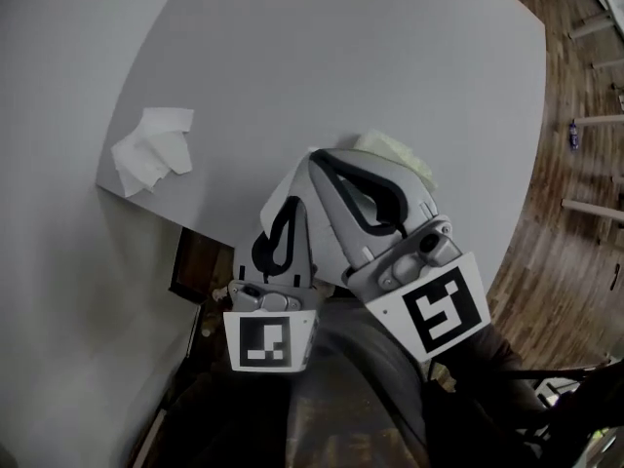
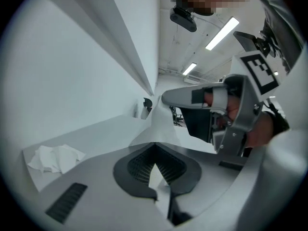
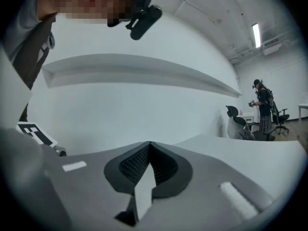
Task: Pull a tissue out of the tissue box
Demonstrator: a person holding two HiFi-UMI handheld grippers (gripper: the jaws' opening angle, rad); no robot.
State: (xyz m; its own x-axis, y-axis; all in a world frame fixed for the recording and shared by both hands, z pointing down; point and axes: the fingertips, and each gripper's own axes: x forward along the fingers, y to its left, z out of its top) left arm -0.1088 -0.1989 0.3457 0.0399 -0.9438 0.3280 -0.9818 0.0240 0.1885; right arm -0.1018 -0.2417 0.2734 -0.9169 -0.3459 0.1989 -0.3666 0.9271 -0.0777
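Observation:
My left gripper [image 1: 295,201] and right gripper [image 1: 314,156] are raised side by side over the near part of the grey table [image 1: 390,57]. Both are shut. A white tissue [image 1: 286,195] hangs at their tips. In the left gripper view, white tissue [image 2: 157,178] sits pinched between the shut pads of the left gripper [image 2: 154,144] and rises beyond them, with the right gripper [image 2: 166,98] just above. The right gripper [image 3: 149,143] pinches a white strip of tissue [image 3: 143,192] too. A pale greenish tissue box [image 1: 398,154] peeks out behind the right gripper, mostly hidden.
Several crumpled tissues [image 1: 151,152] lie at the table's left edge, also seen as a tissue pile [image 2: 53,158] in the left gripper view. A dark gap and wooden floor [image 1: 575,213] border the table. A person [image 3: 263,110] stands far off by office chairs.

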